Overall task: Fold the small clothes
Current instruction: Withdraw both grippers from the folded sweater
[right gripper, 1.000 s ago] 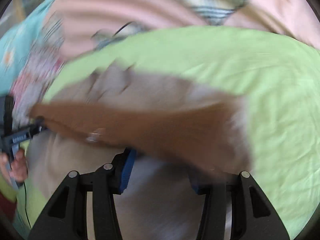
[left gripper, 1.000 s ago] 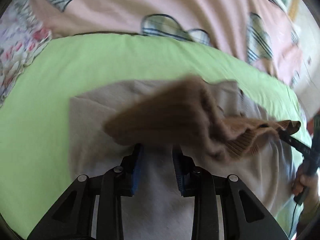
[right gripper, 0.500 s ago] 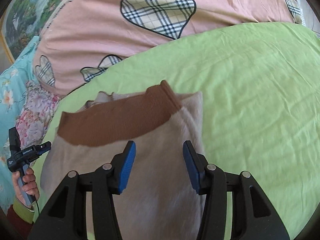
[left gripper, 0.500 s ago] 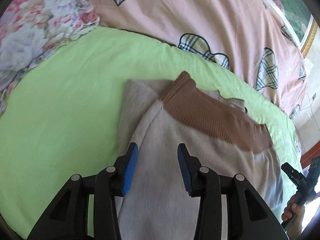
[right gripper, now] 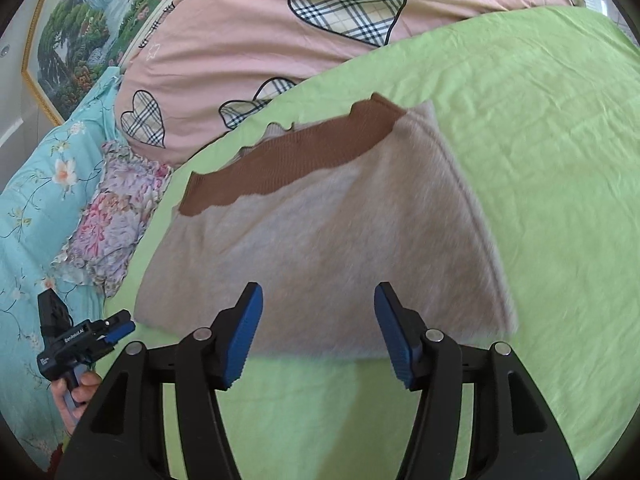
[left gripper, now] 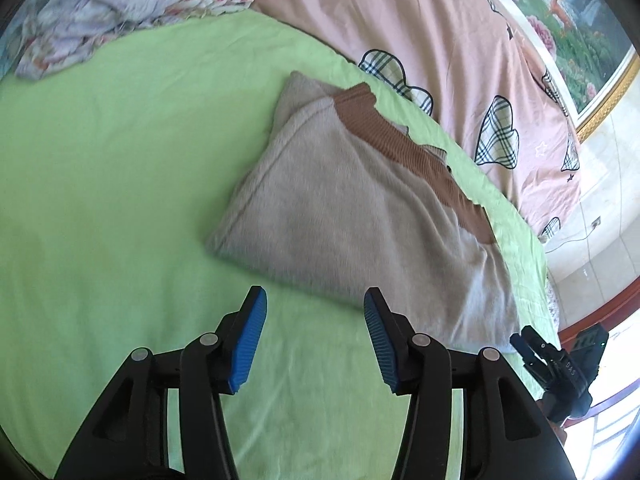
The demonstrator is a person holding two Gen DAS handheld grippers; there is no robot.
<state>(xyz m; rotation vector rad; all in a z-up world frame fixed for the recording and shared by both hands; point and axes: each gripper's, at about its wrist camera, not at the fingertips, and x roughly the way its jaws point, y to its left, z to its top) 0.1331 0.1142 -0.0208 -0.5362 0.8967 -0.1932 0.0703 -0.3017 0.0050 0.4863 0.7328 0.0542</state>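
The left gripper (left gripper: 314, 300) was spread wide with nothing between its blue-padded fingers (left gripper: 248, 340), and it hovered over bare green sheet (left gripper: 100, 200) just short of the garment's near edge. The right gripper (right gripper: 318, 296) was equally wide apart and empty, its tips poised above the near edge of the same garment. Each gripper also appeared small at the edge of the other's view: the right one at the far right of the left wrist view, the left one at the lower left of the right wrist view, gripped by a hand (right gripper: 76, 394).

The garment, a beige sweater (left gripper: 352, 216), lay folded into a rough rectangle on the green sheet, touching neither gripper. Its brown ribbed hem (left gripper: 404, 140) ran along the far edge, on top of the folded layers, with a sliver of beige fabric peeking out beyond it.

Behind the sweater a pink quilt (right gripper: 248, 40) printed with plaid hearts was bunched along the far side of the sheet. A floral cloth (left gripper: 120, 4) lay crumpled beside it, and a light blue flowered blanket (right gripper: 28, 208) spread past that. A framed landscape painting (right gripper: 80, 24) hung on the wall beyond.
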